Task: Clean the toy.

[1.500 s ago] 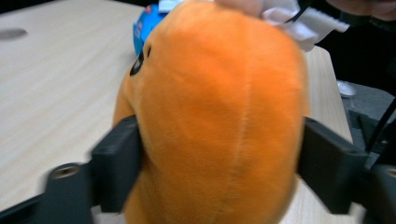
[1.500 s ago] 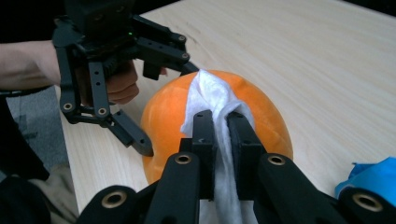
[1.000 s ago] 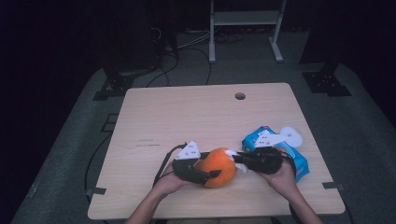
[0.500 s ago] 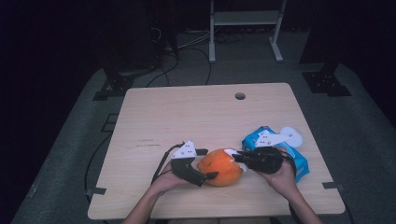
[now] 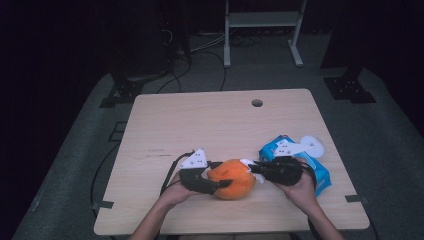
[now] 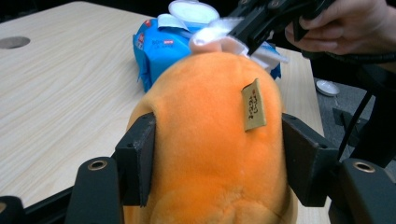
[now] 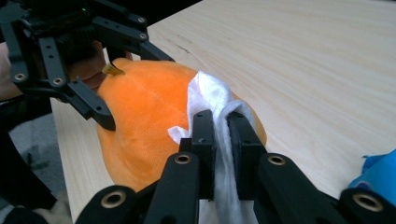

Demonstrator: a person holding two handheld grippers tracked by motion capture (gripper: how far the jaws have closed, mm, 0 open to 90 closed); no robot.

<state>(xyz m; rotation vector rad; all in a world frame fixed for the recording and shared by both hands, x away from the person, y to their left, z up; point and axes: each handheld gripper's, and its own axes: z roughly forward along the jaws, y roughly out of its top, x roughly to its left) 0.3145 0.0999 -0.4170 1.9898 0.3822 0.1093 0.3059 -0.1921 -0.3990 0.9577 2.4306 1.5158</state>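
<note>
Two hand-held grippers: left (image 6: 212,154) clamped around orange plush (image 6: 210,140), right (image 7: 222,135) pinching white wipe (image 7: 210,95) atop it.

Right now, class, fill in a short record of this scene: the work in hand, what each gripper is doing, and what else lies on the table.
work: wiping an orange plush toy with a white wipe
left gripper: jaws just closed onto the toy's sides
right gripper: shut on the wipe, pressed to the toy
also on table: blue wipes pack, lid open
</note>
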